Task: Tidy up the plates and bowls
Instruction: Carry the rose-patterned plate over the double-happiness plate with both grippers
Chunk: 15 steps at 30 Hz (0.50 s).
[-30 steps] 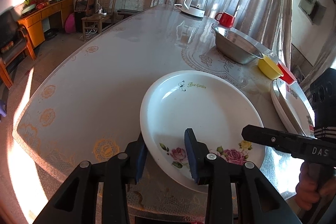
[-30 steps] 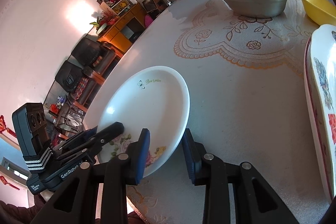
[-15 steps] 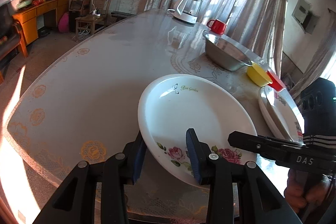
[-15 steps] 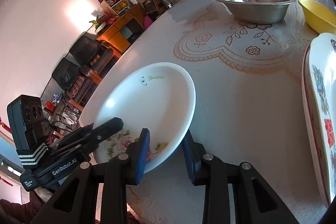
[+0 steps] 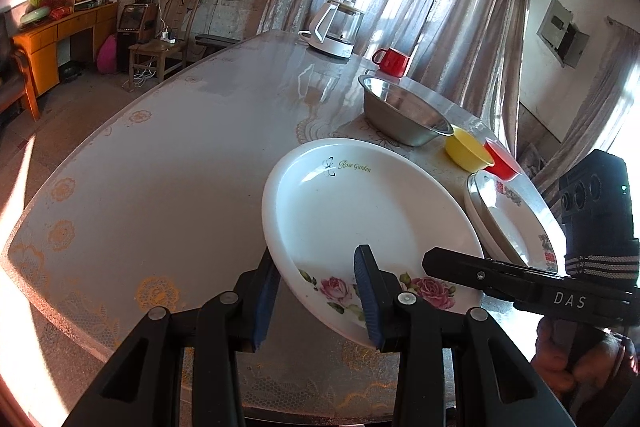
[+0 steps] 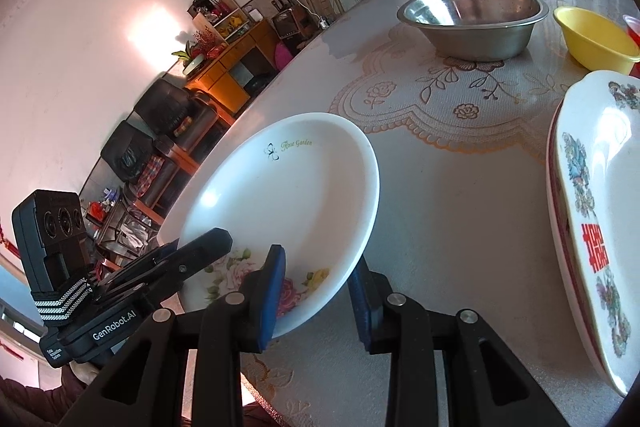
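Note:
A white "Rose Garden" plate (image 5: 360,211) with pink roses is held above the table by both grippers. My left gripper (image 5: 316,297) is shut on its near left rim. My right gripper (image 6: 318,297) is shut on its near right rim; the plate also shows in the right wrist view (image 6: 288,195). To the right lies a stack of decorated plates (image 5: 508,215), also seen in the right wrist view (image 6: 592,211). Behind them stand a steel bowl (image 5: 404,109), a yellow bowl (image 5: 466,147) and a red bowl (image 5: 500,159).
A white kettle (image 5: 334,31) and a red mug (image 5: 392,61) stand at the table's far end. The round table (image 5: 180,155) has a lace-pattern cover. A wooden chair (image 5: 160,43) and an orange cabinet (image 5: 52,39) stand at the left beyond it.
The plate has risen off the table and moved right, towards the stack of plates. Both grippers moved with it.

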### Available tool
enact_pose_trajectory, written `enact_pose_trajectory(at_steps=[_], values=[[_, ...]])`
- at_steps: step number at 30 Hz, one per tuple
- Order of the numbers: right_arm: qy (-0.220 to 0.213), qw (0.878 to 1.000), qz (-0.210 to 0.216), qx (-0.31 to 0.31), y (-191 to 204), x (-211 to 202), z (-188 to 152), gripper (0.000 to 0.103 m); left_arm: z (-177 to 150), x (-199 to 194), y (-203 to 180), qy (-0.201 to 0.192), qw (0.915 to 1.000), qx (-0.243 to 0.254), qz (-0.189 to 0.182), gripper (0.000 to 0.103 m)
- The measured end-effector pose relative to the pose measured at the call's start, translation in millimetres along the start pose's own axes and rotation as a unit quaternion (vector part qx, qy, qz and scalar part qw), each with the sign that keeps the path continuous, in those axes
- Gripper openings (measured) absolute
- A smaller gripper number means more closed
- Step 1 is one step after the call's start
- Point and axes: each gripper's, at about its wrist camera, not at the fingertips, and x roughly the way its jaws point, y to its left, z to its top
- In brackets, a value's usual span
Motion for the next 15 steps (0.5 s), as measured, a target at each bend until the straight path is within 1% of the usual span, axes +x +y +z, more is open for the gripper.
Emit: enact_pose_trajectory(at_steps=[8, 15], values=[[-0.015, 1.0, 0.001, 0.011, -10, -13, -5, 0.031, 6, -2, -16, -0.008, 0.9998, 0.017, -0.011, 0.037], [-0.042, 0.999, -0.009, 0.026, -17, -42, -9, 0.031, 12, 3, -43, -0.008, 0.9987, 0.042, -0.026, 0.037]])
